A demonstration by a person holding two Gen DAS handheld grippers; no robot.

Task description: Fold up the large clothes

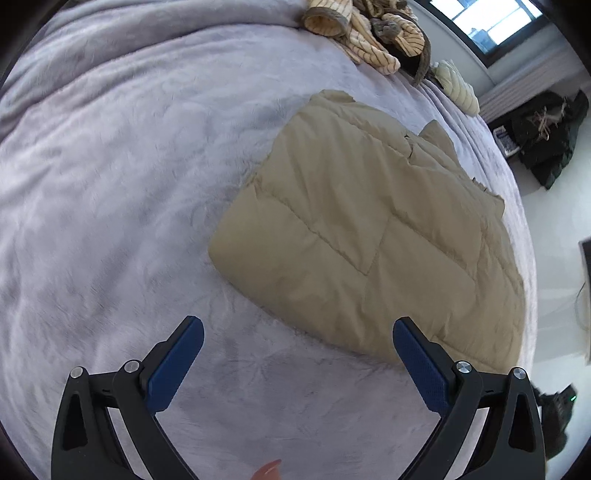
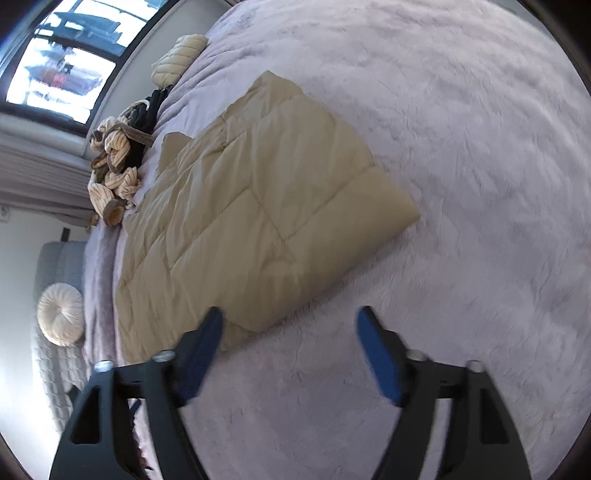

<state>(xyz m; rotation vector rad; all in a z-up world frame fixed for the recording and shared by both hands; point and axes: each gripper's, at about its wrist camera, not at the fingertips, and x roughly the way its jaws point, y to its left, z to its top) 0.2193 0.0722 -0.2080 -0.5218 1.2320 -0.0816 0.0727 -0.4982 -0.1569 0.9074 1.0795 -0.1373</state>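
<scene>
1. Beige quilted fabric is seen folded into a thick oblong: the padded jacket point(image 1: 354, 229) lies flat on the lilac plush blanket point(image 1: 110, 206) of the bed, towards the bed's window-side edge.
2. Nothing is held at this moment. The left hand-held gripper point(image 1: 298, 334) is spread wide, its blue pads over bare blanket just short of the jacket's near edge.
3. The right hand-held gripper point(image 2: 290, 325) is likewise released; one blue finger overlaps the jacket's near corner in the picture, but no cloth is pinched between the fingers.
4. The step in hand is judged to be the letting-go after a fold: the jacket looks compact, with squared edges and only a little collar or sleeve poking out at its far end.
5. A heap of striped cream knitwear point(image 1: 369, 33) is left unfolded at the far edge of the bed, with a pale puffy garment point(image 1: 458, 85) just beside it.
6. The next move would probably call for either a last tidying of the jacket's loose far end, or a reach across the bed to the striped heap, so that a fresh garment can be drawn onto open blanket and spread flat.
</scene>
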